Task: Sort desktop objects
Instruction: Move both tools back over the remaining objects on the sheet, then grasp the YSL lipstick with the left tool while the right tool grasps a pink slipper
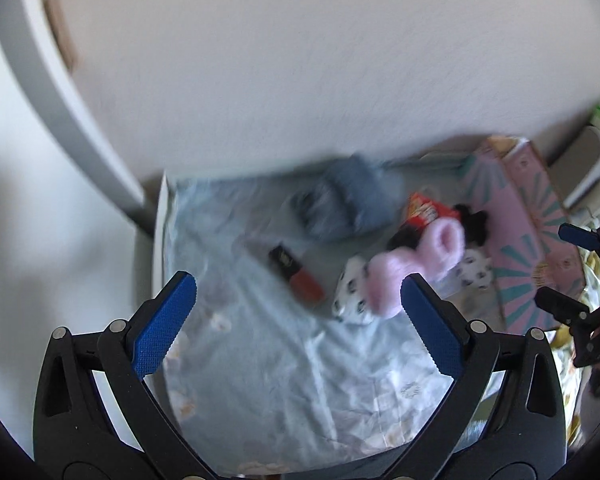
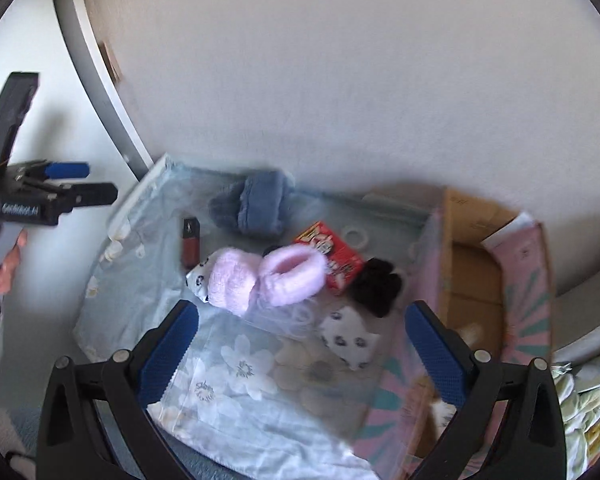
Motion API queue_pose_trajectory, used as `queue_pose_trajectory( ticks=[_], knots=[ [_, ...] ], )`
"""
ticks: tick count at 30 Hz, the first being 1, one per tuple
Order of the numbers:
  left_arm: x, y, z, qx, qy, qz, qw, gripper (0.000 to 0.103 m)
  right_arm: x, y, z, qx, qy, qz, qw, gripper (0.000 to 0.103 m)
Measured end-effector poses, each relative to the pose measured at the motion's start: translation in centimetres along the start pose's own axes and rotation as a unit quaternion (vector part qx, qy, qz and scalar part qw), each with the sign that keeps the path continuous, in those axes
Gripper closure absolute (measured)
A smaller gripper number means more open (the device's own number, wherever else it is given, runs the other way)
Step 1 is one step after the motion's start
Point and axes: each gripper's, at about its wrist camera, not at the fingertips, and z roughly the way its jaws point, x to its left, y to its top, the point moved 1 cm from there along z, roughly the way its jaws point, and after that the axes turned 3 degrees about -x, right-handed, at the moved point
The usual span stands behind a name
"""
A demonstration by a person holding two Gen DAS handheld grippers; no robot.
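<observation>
Both spread and empty, left gripper [image 1: 298,312] and right gripper [image 2: 302,344] above the pile, pink fluffy slippers [image 2: 268,278] at twelve o'clock, cardboard box [image 2: 476,276] at two: risk of snagging the tablecloth [image 2: 228,364].

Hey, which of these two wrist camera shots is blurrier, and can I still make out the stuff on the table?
Left wrist view: more motion smear; the blue hat and red snack packet streak, though the pink slippers stay recognisable. Right wrist view: sharper in the middle, softer at the fisheye edges, with walls bowed; the cardboard box reads clearly. Both are evenly lit, with no glare.
</observation>
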Motion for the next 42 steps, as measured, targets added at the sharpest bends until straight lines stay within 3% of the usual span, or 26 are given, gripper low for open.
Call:
queue_pose_trajectory(
  ticks=[8,13,17,22,27,33,42],
  knots=[
    [1.0,-3.0,9.5,0.051,0.025,-0.077,0.9954,0.020,1.1,-0.8,8.2,0.040,-0.018,0.033,0.999,0.007],
    [0.7,-2.8,12.0,0.046,0.043,-0.086,0.9943,0.022,0.5,-0.9,10.1,0.040,-0.028,0.051,0.998,0.011],
    [0.4,-2.7,13.6,0.052,0.041,-0.093,0.9934,0.034,0.0,-0.7,10.8,0.037,-0.026,0.070,0.996,0.022],
    [0.2,-3.1,14.2,0.058,0.047,-0.095,0.9927,0.037,-0.4,-0.7,11.8,0.043,-0.025,0.088,0.995,0.029],
    [0.2,-3.7,14.0,0.055,0.054,-0.092,0.9928,0.054,-0.5,-0.7,12.2,0.047,-0.013,0.100,0.994,0.050],
    [0.0,-4.3,13.2,0.052,0.048,-0.088,0.9936,0.069,-0.3,-0.7,12.1,0.042,-0.013,0.104,0.994,0.068],
    [1.2,-5.3,11.7,0.057,0.029,-0.096,0.9934,0.084,0.2,-0.7,11.9,0.038,-0.033,0.096,0.994,0.075]
  ],
)
